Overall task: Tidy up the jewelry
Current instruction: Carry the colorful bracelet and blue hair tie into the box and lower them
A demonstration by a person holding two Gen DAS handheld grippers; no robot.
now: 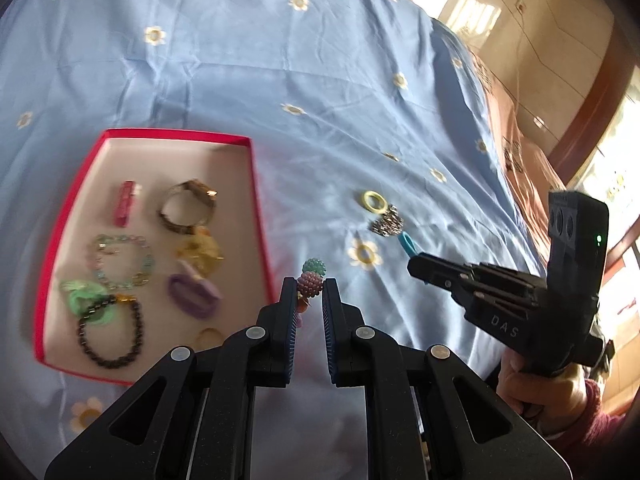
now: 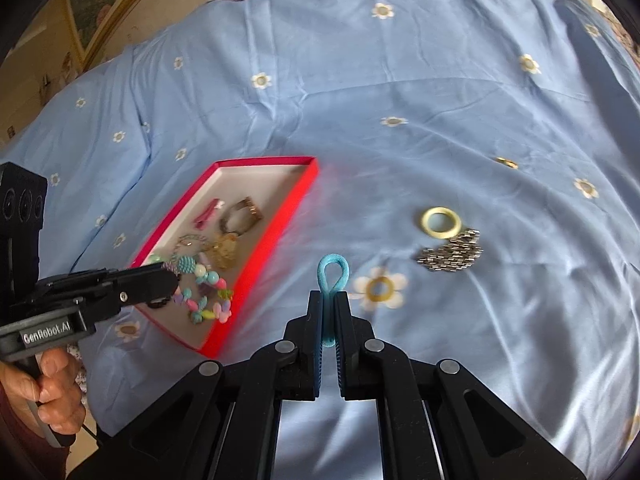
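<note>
Right wrist: open bedsheet (image 2: 400,92) beyond red tray (image 2: 256,264) edge.

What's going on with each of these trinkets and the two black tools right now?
Left tool: shut on the beaded bracelet.
Right tool: shut on the blue hair tie.
Red box: open, holding jewelry.
Yellow ring: lying on the bedsheet.
Silver chain: heaped beside the ring.

Left gripper (image 1: 310,292) pinches a beaded bracelet (image 1: 311,276) beside the jewelry-filled red tray (image 1: 256,184) on blue bedding (image 1: 280,80)
</note>
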